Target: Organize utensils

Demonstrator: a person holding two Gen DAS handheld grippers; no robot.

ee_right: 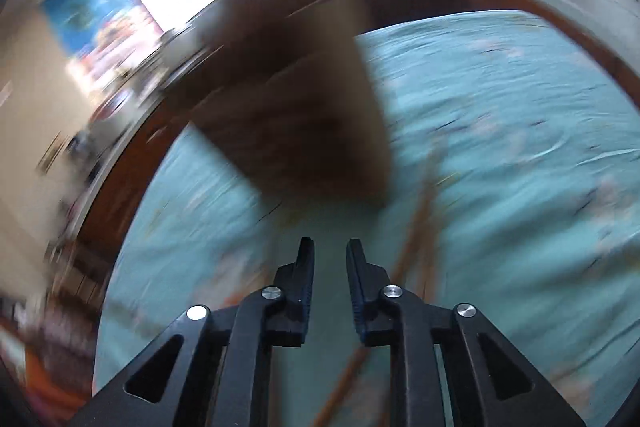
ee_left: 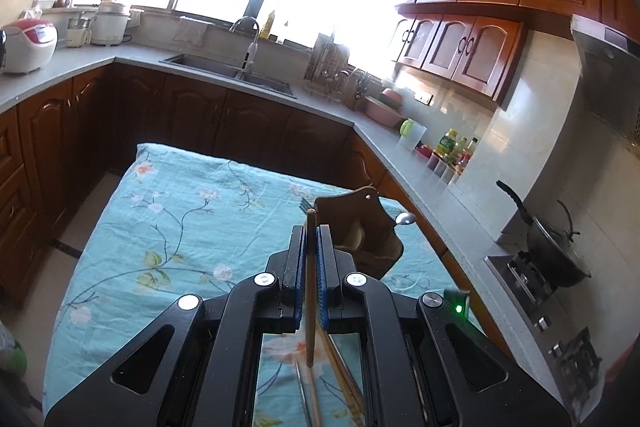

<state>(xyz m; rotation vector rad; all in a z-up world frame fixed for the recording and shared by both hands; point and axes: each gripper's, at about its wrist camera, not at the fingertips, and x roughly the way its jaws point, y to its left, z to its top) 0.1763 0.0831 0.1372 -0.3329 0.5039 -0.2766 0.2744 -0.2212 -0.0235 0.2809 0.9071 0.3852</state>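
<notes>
Clamping a single wooden chopstick (ee_left: 311, 267) between the blue pads of the left gripper (ee_left: 311, 231), jaws pressed tight against its shaft, tip projecting just past the fingertips and the other end hanging down behind the pads. Carrying it above the floral tablecloth (ee_left: 180, 211), pointed toward the wooden utensil holder (ee_left: 360, 227) standing near the far right corner of the table; judging from the alignment, lining up for a drop into one of its compartments. Already holding a fork (ee_left: 306, 203) and a spoon (ee_left: 404, 219), the holder serving as the collection point. Leaving more chopsticks (ee_left: 340, 375) and a thin metal utensil (ee_left: 303, 387), type not discernible, lying on the cloth directly beneath the gripper, awaiting sorting

Hovering with the right gripper (ee_right: 330, 247) low over the same cloth, jaws parted and gripping nothing. Showing heavy motion blur in the right wrist view, so only the holder (ee_right: 296, 107) as a brown mass ahead and chopsticks (ee_right: 416, 227) as orange streaks beside the right finger. Revealing the holder's near face from close range there, but hiding the fork and spoon; providing the sharp detail of the grasp only in the left wrist view
</notes>
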